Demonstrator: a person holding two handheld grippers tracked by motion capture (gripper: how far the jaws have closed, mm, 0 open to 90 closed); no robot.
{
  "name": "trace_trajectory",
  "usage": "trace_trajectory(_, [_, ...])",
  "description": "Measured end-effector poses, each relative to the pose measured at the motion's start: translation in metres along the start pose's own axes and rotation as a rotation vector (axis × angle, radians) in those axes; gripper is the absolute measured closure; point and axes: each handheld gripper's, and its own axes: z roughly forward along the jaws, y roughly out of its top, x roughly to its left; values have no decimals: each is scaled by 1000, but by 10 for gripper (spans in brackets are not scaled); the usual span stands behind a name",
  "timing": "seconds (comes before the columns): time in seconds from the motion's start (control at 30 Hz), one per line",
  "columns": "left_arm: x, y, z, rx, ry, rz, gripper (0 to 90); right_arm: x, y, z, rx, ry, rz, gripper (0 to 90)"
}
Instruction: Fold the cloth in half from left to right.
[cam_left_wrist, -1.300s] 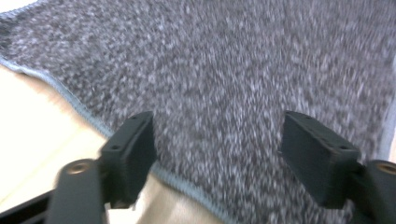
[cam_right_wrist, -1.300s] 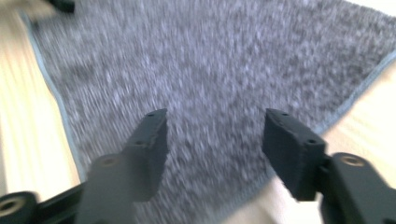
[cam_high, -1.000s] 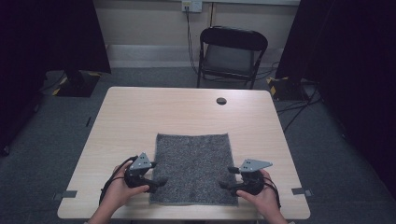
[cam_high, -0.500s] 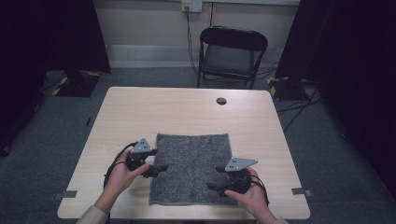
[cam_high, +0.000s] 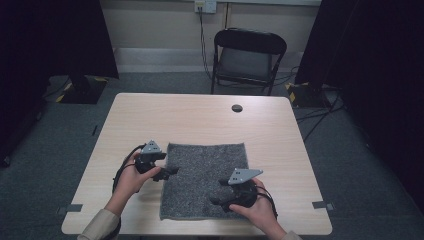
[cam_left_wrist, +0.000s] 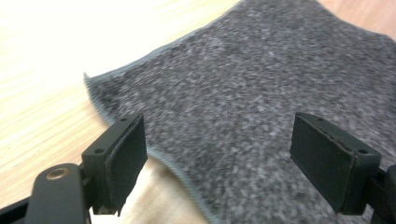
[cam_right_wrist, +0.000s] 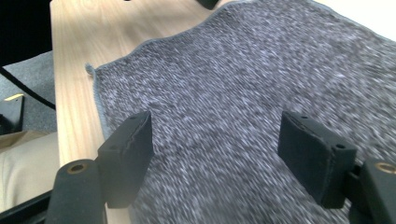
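A grey felt cloth (cam_high: 202, 172) lies flat on the near half of the wooden table (cam_high: 200, 120). My left gripper (cam_high: 172, 172) is at the cloth's left edge, pointing right. In the left gripper view it (cam_left_wrist: 219, 144) stands open over the cloth (cam_left_wrist: 243, 88), whose stitched edge waves between the jaws. My right gripper (cam_high: 216, 197) hovers over the cloth's near right part, pointing left. In the right gripper view it (cam_right_wrist: 217, 135) is open above the cloth (cam_right_wrist: 233, 79). Its jaws have just closed a little, with nothing pinched between them.
A small black round disc (cam_high: 237, 108) sits on the far part of the table. A black folding chair (cam_high: 248, 55) stands behind the table. The table's near edge runs just below the cloth. Dark curtains flank the room.
The left hand moved away from the person along the cloth's left edge. The right hand slid left from the cloth's right edge to over the cloth.
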Motion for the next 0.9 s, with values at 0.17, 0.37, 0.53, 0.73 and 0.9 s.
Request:
trace_trajectory(0.17, [7, 1, 2, -4, 11, -5, 189, 5, 5, 6, -10, 21, -6, 263])
trace_trajectory(0.37, [17, 2, 6, -31, 13, -13, 190, 10, 12, 14, -9, 43, -22, 277])
trace_trajectory(0.53, [22, 5, 7, -21, 26, -26, 190, 16, 18, 22, 6, 68, -45, 288])
trace_trajectory(0.73, [27, 8, 10, -21, 39, -51, 190, 23, 24, 33, 19, 103, -67, 288])
trace_trajectory(0.9, [30, 12, 14, -12, 48, -52, 190, 24, 27, 41, 17, 124, -57, 291])
